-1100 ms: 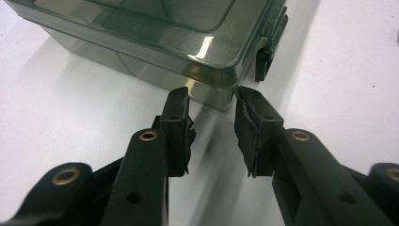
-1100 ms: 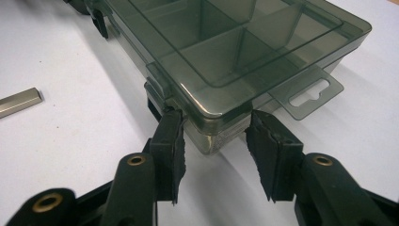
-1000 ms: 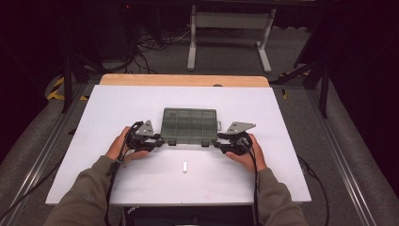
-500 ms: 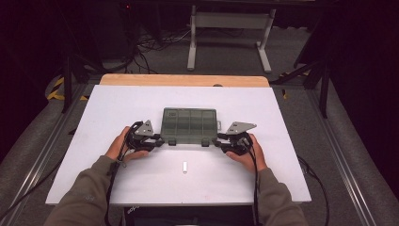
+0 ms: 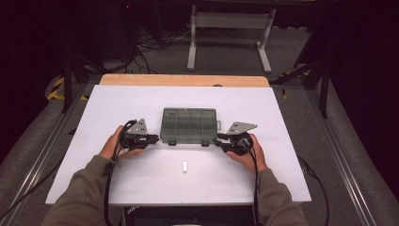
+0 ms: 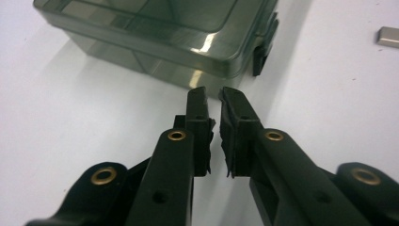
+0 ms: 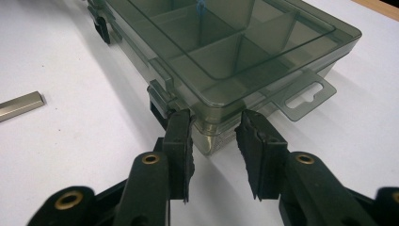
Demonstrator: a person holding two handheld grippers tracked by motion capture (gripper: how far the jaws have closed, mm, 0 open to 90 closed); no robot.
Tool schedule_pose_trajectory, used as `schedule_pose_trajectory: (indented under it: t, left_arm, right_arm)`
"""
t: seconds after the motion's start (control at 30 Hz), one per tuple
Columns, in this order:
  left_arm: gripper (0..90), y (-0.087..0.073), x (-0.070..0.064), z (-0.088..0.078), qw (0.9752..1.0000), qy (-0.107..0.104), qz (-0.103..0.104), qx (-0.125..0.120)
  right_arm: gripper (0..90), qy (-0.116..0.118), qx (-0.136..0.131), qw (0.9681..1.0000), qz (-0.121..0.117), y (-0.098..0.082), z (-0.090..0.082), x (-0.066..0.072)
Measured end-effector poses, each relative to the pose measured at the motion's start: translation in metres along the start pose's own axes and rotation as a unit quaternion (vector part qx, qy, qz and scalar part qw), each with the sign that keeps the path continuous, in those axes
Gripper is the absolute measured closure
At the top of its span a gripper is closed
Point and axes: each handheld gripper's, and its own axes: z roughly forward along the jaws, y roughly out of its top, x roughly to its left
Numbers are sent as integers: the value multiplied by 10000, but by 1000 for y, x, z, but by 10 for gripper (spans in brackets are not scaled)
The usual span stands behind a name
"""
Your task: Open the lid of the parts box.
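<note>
A smoky see-through compartment box (image 5: 189, 123) lies with its lid down in the middle of the white table (image 5: 291, 165). My left gripper (image 5: 156, 139) sits at its left front corner. Its jaws have just been closing and now stand almost together (image 6: 212, 94) with nothing between them, tips close against the box wall (image 6: 155, 28). My right gripper (image 5: 220, 139) is at the right front corner. Its jaws (image 7: 214, 120) have also been closing, and the pads sit on either side of that corner of the box (image 7: 226, 52), beside a latch.
A small silver bar (image 5: 185, 166) lies loose on the table in front of the box; it also appears as a silver bar (image 6: 388, 36) and a silver bar (image 7: 21, 106). A wooden strip (image 5: 183, 80) borders the far edge. Cables and a metal stand (image 5: 230, 21) are on the floor beyond.
</note>
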Motion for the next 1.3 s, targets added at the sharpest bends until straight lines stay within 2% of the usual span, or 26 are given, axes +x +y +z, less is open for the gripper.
schedule_pose_trajectory:
  t: [0.2, 0.33, 0.43, 0.57, 0.77, 0.9, 0.93, 1.0, 1.13, 1.17, 1.23, 1.27, 1.3]
  left_arm:
    - [856, 2, -1, -2, 10000, 3, 0, -84]
    - [826, 1, 0, -3, 9999, 4, -77, -123]
    - [782, 1, 0, -3, 9997, -74, -129, -176]
    - [758, 2, -1, -1, 9996, -41, -166, -233]
    - [767, 4, -1, -6, 9991, 21, -146, -409]
    - [896, 5, -1, -8, 9988, 315, -38, -367]
    - [898, 5, -1, -8, 9988, 282, -34, -395]
    - [899, 5, -2, -7, 9987, 345, 27, -366]
    - [838, 8, -4, -6, 9969, 570, 4, -542]
    - [832, 8, -4, -6, 9969, 570, 4, -542]
    - [815, 10, -5, -4, 9953, 765, -17, -585]
    - [758, 11, -5, -2, 9939, 914, -45, -613]
    - [755, 12, -5, -2, 9930, 977, -40, -659]
  right_arm:
    - [660, -7, -27, 10000, 2, 0, -1, 0]
    - [665, -29, -26, 10000, -17, 0, -1, 1]
    - [666, -34, -54, 10000, -9, 0, -1, 0]
    - [677, -41, -110, 9999, -20, 1, -2, 1]
    - [689, -93, -180, 9998, -36, 1, -4, 1]
    - [712, -100, -276, 9995, -63, 2, -7, 1]
    - [727, -113, -287, 9995, -74, 2, -7, 1]
    - [759, -134, -299, 9994, -113, 2, -8, 2]
    - [830, -249, -379, 9988, -178, 4, -10, 4]
    - [830, -249, -379, 9988, -178, 4, -10, 4]
    - [839, -367, -384, 9984, -200, 4, -10, 4]
    - [832, -481, -410, 9978, -189, 4, -10, 4]
    - [830, -505, -419, 9977, -185, 4, -10, 3]
